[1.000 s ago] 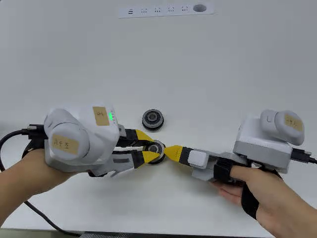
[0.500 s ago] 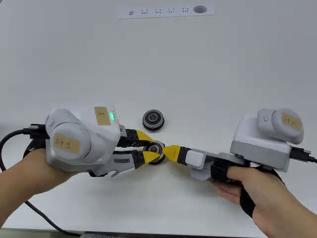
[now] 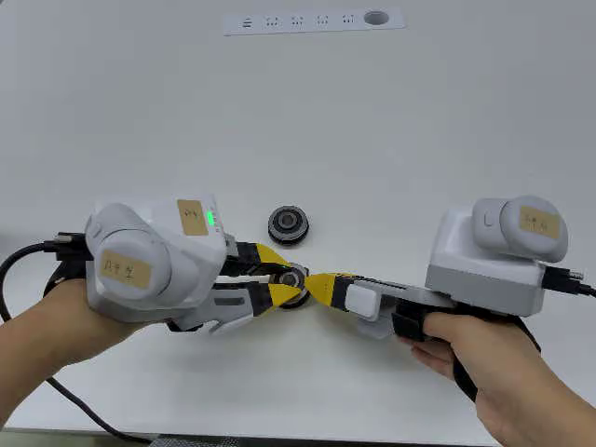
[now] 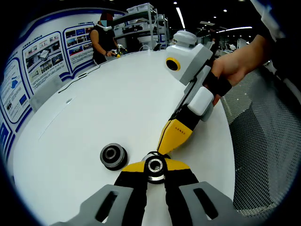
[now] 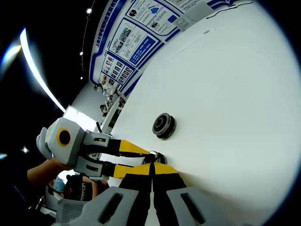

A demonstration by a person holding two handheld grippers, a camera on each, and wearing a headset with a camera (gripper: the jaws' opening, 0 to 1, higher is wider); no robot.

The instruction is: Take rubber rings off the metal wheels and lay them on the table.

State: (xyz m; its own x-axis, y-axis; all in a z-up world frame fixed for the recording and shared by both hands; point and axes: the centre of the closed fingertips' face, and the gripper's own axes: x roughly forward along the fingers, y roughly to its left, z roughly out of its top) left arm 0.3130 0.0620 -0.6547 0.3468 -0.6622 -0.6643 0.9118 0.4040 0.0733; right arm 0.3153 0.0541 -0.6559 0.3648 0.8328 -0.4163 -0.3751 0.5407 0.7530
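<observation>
**Backdrop beyond the job**

Far off in my head view lies a white power strip (image 3: 313, 19), sockets up. A black cable (image 3: 37, 248) curves in at the left. The left gripper view gives me wall posters (image 4: 40, 59), metal shelves (image 4: 146, 16) (white bins on top), a standing person (image 4: 104, 35), ceiling lights (image 4: 181, 16) and grey mesh (image 4: 263, 141).

Held wheel, half covered
Yellow tips of the left gripper (image 3: 283, 277) cover most of the metal wheel (image 3: 298, 276) in the head view; if the right gripper (image 3: 317, 284) pinches it, I cannot tell.
</observation>
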